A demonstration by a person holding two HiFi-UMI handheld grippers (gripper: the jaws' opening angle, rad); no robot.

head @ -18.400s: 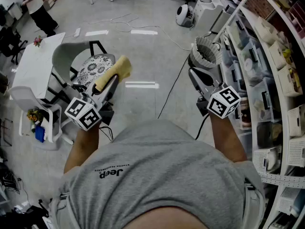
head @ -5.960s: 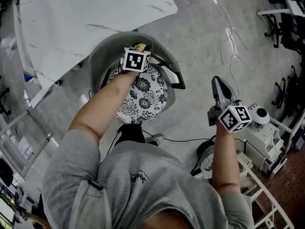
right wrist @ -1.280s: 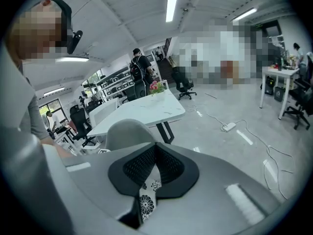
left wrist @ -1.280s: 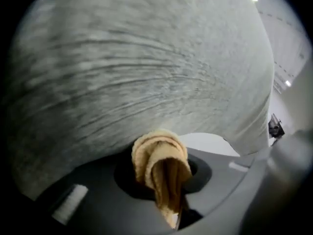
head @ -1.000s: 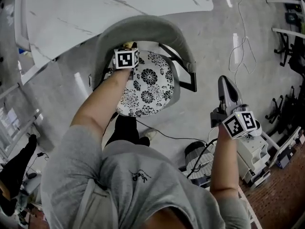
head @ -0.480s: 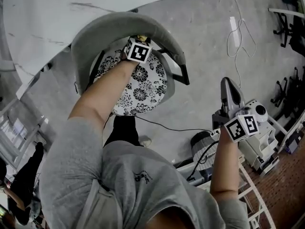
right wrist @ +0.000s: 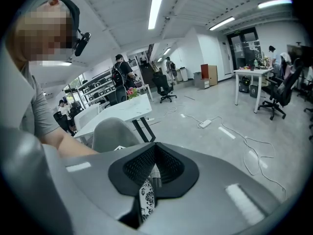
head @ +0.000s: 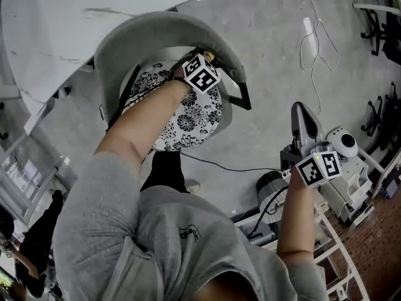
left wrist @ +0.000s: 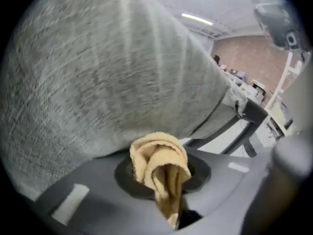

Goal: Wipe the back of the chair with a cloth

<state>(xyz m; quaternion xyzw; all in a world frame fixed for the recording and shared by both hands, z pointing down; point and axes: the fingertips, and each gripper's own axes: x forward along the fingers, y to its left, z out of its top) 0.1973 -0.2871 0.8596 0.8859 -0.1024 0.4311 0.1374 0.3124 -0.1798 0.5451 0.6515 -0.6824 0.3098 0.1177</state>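
The chair has a curved grey back (head: 144, 33) and a black-and-white flowered cushion (head: 188, 121). My left gripper (head: 209, 58) reaches over the seat to the right inner side of the back. It is shut on a bunched yellow cloth (left wrist: 159, 163), which presses against the grey fabric of the chair back (left wrist: 98, 82). Only a tip of the cloth (head: 213, 55) shows past the marker cube in the head view. My right gripper (head: 302, 115) hangs off to the chair's right above the floor, shut with nothing in it. In its own view the right gripper (right wrist: 152, 177) points toward the chair (right wrist: 112, 131).
A white marble-topped table (head: 94, 5) stands just behind the chair. A cable (head: 313, 36) trails over the grey floor. A white round device (head: 343, 143) and a white rack (head: 351, 193) sit close to my right hand. People (right wrist: 120, 80) stand far off.
My left gripper has slid the cloth rightward along the inside of the chair back, from its left-middle to its right side. The right gripper has barely shifted.
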